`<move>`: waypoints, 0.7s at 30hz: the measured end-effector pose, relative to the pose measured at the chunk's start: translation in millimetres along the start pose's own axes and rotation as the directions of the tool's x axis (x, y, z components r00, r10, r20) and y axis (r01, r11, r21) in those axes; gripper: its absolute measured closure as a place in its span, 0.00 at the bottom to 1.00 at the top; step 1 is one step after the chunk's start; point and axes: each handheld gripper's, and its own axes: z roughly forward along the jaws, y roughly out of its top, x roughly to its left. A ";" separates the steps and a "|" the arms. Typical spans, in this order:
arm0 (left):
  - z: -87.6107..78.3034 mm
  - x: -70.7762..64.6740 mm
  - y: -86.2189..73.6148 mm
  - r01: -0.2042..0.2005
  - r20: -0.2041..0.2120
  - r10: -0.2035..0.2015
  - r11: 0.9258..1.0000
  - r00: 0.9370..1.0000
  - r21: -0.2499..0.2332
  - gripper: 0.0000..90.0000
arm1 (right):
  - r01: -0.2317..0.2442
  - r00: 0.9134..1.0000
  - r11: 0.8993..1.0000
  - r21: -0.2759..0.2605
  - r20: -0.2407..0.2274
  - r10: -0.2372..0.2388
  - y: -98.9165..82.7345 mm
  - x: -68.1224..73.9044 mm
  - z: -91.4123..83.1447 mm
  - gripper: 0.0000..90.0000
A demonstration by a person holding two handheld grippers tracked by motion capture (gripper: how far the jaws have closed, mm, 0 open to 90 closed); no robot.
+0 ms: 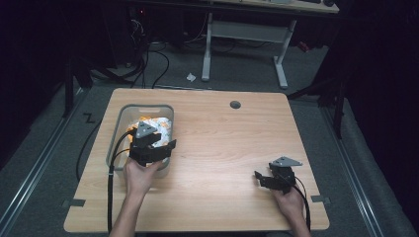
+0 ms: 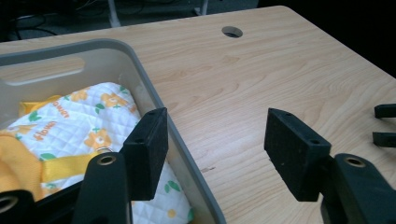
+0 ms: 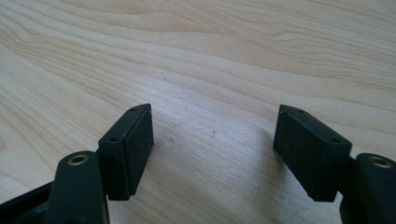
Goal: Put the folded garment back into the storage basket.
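Your left gripper (image 1: 157,148) hangs over the near right corner of the grey plastic bin (image 1: 116,129), which sits at about nine o'clock on the wooden table (image 1: 222,148); its jaws stand wide and empty, straddling the bin's right wall, one jaw inside and one outside. Inside lies a quilted white fabric item (image 2: 88,126) printed with orange flowers, with yellow trim and a yellow strap (image 2: 65,165). Expect it to be light, soft and floppy, likely to sag or drag when lifted, so pinch a bunched fold or the strap rather than a flat face. Your right gripper (image 1: 264,178) rests low at about four o'clock, jaws wide over bare wood, holding nothing
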 end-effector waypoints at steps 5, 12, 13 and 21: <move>4.1 -5.0 -3.5 -0.003 0.016 0.003 1.000 1.000 0.006 0.44 | 0.000 1.000 1.000 0.001 0.000 0.000 0.0 0.0 -0.1 0.32; 8.1 -11.2 -9.4 -0.003 0.034 0.002 1.000 0.999 0.014 0.44 | 0.000 1.000 1.000 0.001 0.000 0.000 0.0 0.0 -0.1 0.32; 8.8 -12.3 -10.5 -0.004 0.035 0.003 1.000 0.999 0.016 0.44 | 0.000 1.000 1.000 0.001 0.000 0.000 0.0 0.0 -0.1 0.32; 14.5 -24.2 -18.0 -0.019 0.062 0.019 1.000 0.998 0.005 0.44 | 0.000 1.000 1.000 0.001 0.000 0.000 0.0 0.0 -0.1 0.32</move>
